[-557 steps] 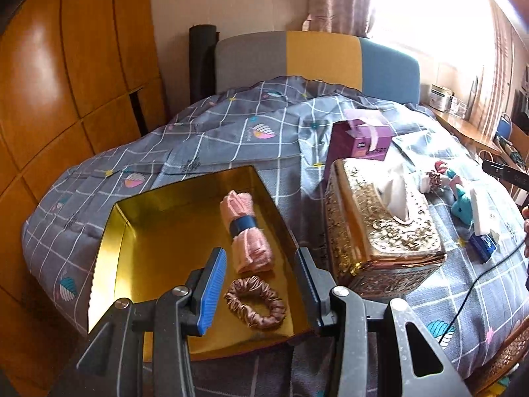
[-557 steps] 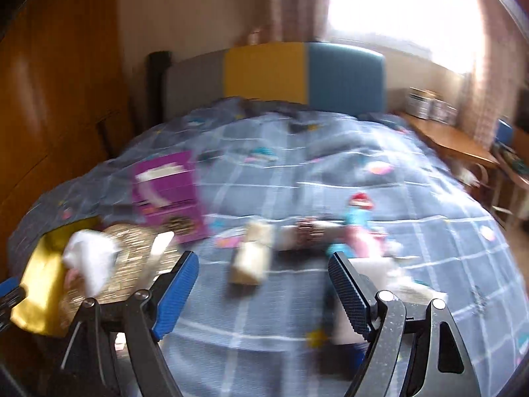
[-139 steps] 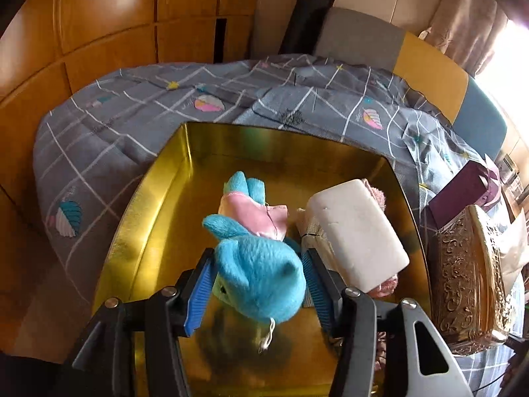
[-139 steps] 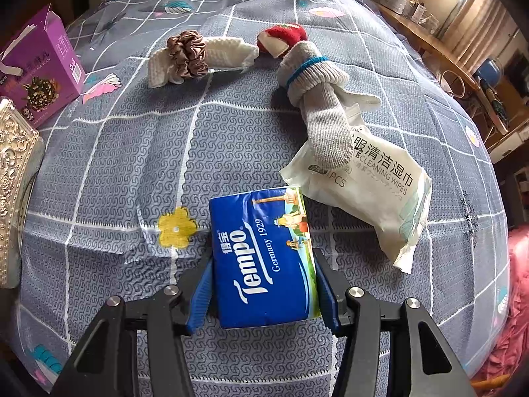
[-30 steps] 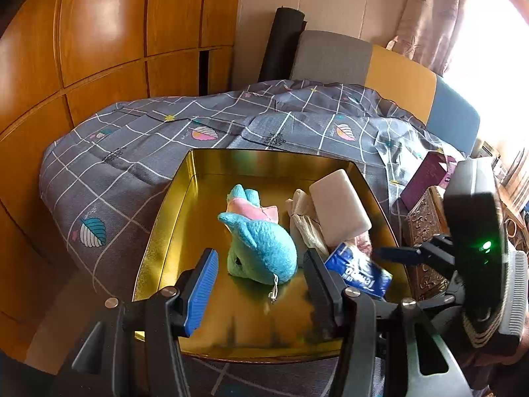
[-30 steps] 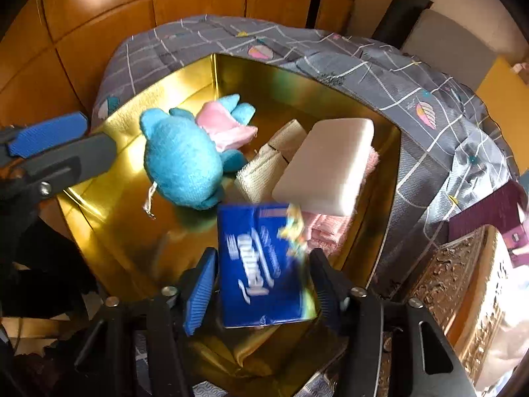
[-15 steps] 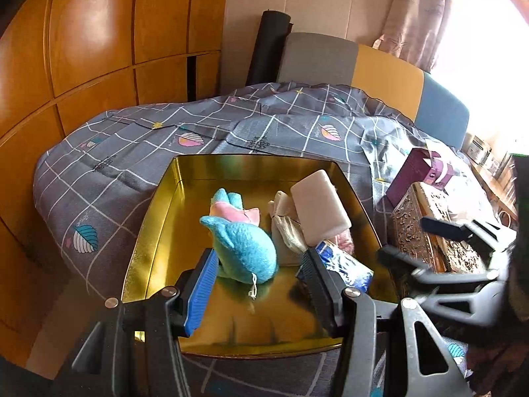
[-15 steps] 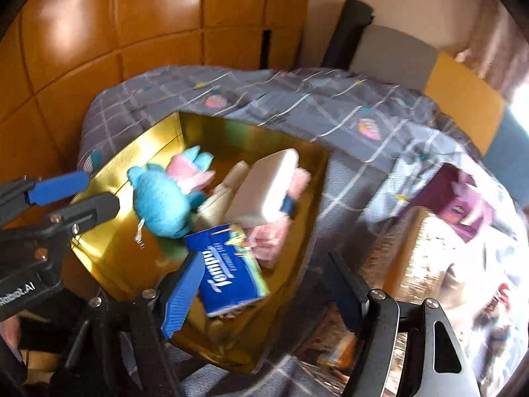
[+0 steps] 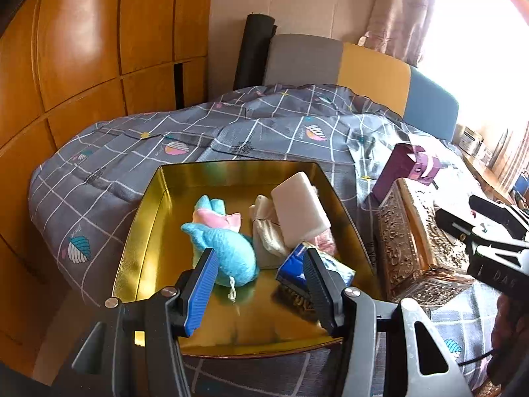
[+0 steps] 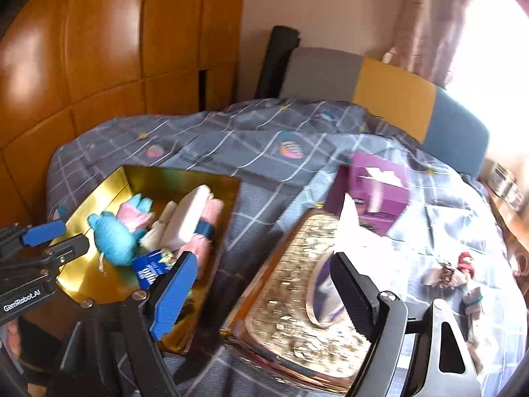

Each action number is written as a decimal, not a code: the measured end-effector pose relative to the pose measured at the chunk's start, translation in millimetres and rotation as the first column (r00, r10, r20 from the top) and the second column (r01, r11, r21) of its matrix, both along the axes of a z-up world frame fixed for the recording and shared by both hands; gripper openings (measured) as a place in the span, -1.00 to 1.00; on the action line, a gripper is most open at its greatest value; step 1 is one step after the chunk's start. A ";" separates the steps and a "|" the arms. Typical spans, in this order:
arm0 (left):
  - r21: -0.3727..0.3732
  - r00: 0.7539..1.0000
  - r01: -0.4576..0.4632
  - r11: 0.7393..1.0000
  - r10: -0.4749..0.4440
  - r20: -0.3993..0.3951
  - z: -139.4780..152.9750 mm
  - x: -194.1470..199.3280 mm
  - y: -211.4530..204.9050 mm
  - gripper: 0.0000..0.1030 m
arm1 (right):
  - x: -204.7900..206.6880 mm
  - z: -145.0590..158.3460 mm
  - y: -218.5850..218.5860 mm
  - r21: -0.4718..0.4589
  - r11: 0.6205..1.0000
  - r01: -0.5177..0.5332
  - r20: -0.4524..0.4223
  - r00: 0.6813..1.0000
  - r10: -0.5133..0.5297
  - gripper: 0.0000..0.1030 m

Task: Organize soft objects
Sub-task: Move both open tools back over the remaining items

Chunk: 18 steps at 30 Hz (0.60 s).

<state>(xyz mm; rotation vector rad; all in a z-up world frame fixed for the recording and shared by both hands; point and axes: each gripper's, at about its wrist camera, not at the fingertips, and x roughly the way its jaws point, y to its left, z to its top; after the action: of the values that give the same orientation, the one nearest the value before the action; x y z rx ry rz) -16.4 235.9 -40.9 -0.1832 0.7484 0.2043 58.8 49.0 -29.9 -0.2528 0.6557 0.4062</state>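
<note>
On the bed (image 9: 139,152), with its grey checked quilt, sits a gold tray (image 9: 145,231), and most of the soft things lie in it. A blue plush toy (image 9: 231,251) with a pink part rests near the middle of the tray. Just to its right stands a cream cloth bundle (image 9: 264,231), and a white sponge block (image 9: 299,208) leans tilted on top of that bundle and on something pink behind it. The blue tissue pack (image 9: 294,264) lies in the tray's near right corner, touching the bundle's foot.

The left claw (image 9: 261,284) hangs over the near edge of the tray, its blue-padded fingers spread with nothing between them; the plush and the tissue pack show beyond its tips, not touched.

The right claw (image 10: 261,287) is above the ornate gold tissue box (image 10: 291,297) that stands just right of the tray. Its jaws have just been opening and stand wide apart, empty. That view is blurred.

Behind the gold box a purple carton (image 10: 377,192) stands upright on the quilt. Farther right on the bed lie a few small things, among them a red-and-white one (image 10: 464,259); they are too blurred to make out. A dark cable (image 9: 472,359) trails across the quilt at the right edge.
</note>
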 end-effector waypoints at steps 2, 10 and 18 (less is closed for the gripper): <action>0.006 1.000 0.014 1.000 -0.014 0.005 2.9 1.0 -5.2 0.05 | -1.2 4.1 -10.5 0.001 1.000 0.031 0.022 0.999 -0.031 0.66; 0.033 0.996 0.082 0.996 -0.083 0.027 16.2 6.8 -29.1 0.05 | 7.7 11.0 -68.0 0.006 0.988 0.154 0.046 0.987 -0.154 0.70; 0.054 0.981 0.187 0.981 -0.189 0.035 26.5 15.6 -65.5 0.05 | 36.8 -6.0 -173.2 -0.018 0.936 0.352 -0.028 0.935 -0.353 0.74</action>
<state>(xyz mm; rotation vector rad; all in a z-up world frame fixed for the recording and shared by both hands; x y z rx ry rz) -0.8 170.4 -14.4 -0.0671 0.7150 0.0395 95.6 -124.2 -35.9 -0.1364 0.7188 0.0603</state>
